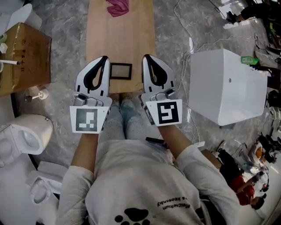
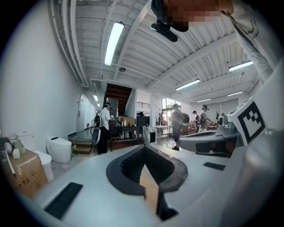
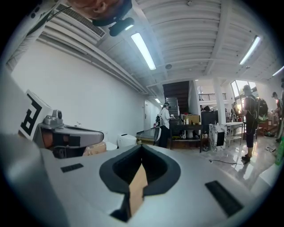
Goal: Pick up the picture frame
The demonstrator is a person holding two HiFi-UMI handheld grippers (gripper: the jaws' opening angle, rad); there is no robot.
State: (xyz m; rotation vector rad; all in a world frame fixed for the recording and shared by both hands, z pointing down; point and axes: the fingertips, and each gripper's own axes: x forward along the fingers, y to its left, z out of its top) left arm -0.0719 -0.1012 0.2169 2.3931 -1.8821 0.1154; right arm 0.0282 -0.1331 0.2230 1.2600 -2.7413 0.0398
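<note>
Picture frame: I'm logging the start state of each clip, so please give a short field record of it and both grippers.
picture frame: dark, lying flat near the close end of the wooden table, not held
left gripper: jaws shut, nothing between them; left of the frame in the head view
right gripper: jaws shut, nothing between them; right of the frame
also on table: pink cloth at the far end
task status: frame not yet picked up

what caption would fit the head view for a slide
Shut left gripper and shut right gripper flank a black picture frame lying on a wooden table, pink cloth at its far end.
</note>
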